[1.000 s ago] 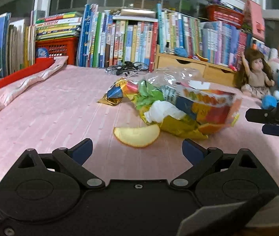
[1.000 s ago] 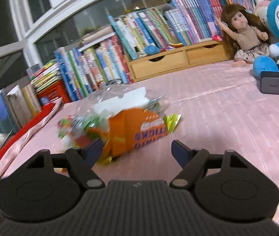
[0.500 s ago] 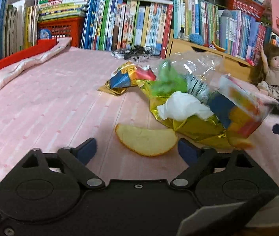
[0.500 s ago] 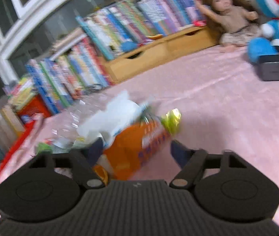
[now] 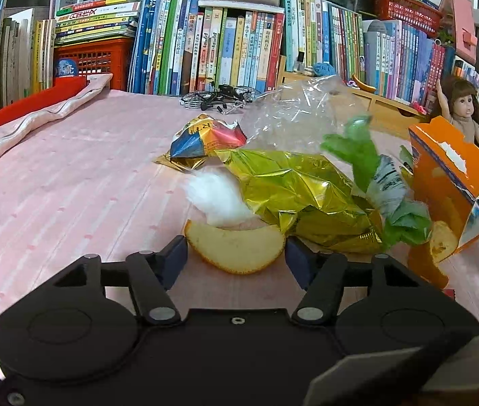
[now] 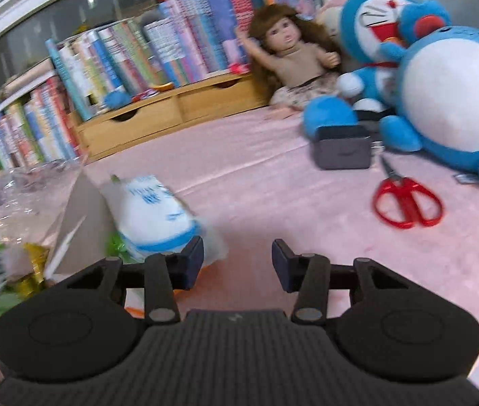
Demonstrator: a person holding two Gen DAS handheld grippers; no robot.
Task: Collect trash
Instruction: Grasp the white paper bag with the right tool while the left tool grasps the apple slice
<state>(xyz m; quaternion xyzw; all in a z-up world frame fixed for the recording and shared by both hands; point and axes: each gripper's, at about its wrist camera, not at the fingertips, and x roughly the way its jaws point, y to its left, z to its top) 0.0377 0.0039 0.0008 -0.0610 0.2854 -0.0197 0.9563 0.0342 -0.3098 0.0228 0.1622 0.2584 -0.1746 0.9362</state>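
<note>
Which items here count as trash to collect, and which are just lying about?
Trash: orange peel, gold foil wrapper, white tissue, orange carton, clear plastic bag.
Lying about: red scissors, doll, blue plush toys, books.

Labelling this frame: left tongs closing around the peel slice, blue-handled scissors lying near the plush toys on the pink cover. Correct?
One thing is wrong: the scissors have red handles, not blue, as the right wrist view shows. They do lie on the pink cover near the plush toys. The rest holds: in the left wrist view the left tongs have been closing with the peel slice between the jaws.
</note>
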